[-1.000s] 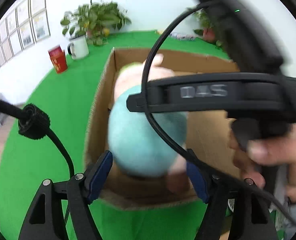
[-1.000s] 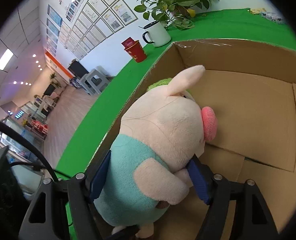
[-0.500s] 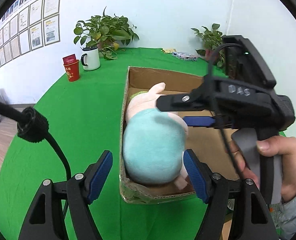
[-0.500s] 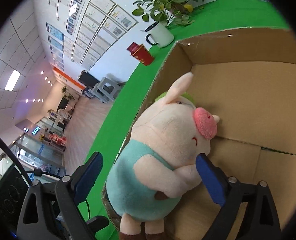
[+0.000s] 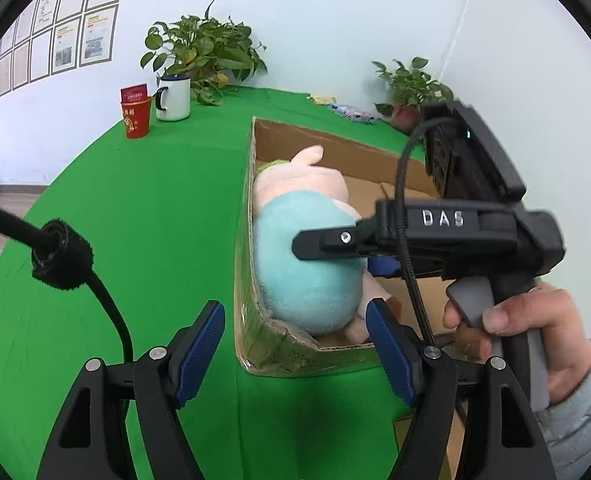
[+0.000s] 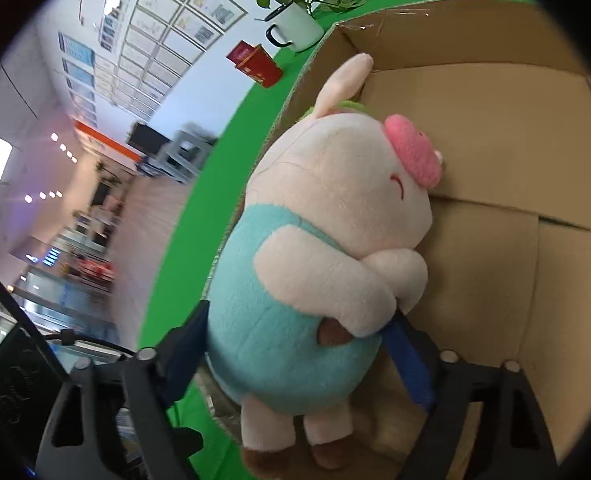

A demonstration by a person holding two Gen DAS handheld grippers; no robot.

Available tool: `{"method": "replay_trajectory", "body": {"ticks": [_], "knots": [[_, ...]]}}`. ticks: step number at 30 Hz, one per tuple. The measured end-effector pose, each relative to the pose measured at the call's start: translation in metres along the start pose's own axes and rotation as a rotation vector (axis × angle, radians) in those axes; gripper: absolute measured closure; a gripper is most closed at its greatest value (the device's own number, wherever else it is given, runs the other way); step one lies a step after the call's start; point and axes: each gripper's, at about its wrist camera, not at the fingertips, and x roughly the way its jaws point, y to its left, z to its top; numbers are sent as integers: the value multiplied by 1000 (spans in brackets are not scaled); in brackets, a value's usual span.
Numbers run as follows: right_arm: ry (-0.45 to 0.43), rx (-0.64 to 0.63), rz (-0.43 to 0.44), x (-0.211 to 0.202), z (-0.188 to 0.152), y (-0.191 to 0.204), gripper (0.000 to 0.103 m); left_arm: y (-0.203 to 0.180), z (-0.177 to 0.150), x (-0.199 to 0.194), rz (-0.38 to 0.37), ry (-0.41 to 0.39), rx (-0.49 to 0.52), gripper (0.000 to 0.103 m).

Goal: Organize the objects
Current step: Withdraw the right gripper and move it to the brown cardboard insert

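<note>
Plush pig (image 6: pixel 315 248) in cardboard box (image 6: pixel 495 128) looked soft, light; right gripper (image 6: pixel 299 344) had just been closing, pads squeezing its belly. Left gripper (image 5: pixel 295 348) was open, empty.

White mug (image 5: pixel 173 97), red cup (image 5: pixel 136 116), plants (image 5: pixel 203 46)

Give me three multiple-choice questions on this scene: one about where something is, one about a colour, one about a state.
1. Where is the plush pig? A in the cardboard box; B on the green cloth; C beside the mug.
2. Its shirt is: A red; B teal; C yellow.
3. The left gripper has its jaws: A shut on the pig; B open and empty; C shut and empty.
Answers: A, box walls surround the pig; B, its body covering is teal; B, the jaws stand apart, gripping nothing.
</note>
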Motion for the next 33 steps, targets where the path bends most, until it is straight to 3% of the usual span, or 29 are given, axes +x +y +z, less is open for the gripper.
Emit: {"method": "replay_trajectory", "body": {"ticks": [3, 6, 9, 10, 12, 15, 18, 19, 23, 29, 33], "knots": [[14, 19, 56, 0, -3, -7, 24, -3, -3, -17, -14, -20, -11, 32], [36, 63, 91, 2, -2, -16, 17, -12, -9, -32, -3, -27, -22, 32], [22, 80, 29, -9, -8, -14, 6, -23, -16, -52, 32, -50, -2, 31], [19, 62, -10, -17, -13, -10, 0, -27, -18, -60, 40, -64, 6, 30], [-15, -6, -83, -39, -29, 2, 0, -35, -23, -76, 65, -83, 24, 22], [-144, -86, -229, -82, -67, 15, 0, -50, -35, -100, 109, -114, 65, 13], [-398, -154, -553, -136, -124, 35, 1, -67, -51, -118, 144, -132, 120, 9], [-440, -188, -588, -145, -138, 43, 1, -72, -56, -121, 148, -132, 132, 9], [-513, -216, -604, -168, -182, 53, 1, -99, -80, -134, 190, -114, 154, 9], [-535, -224, -583, -177, -216, 53, 1, -113, -105, -153, 80, -98, 139, 9], [-529, -243, -604, -174, -231, 57, 1, -107, -118, -160, 54, -68, 109, 9]]}}
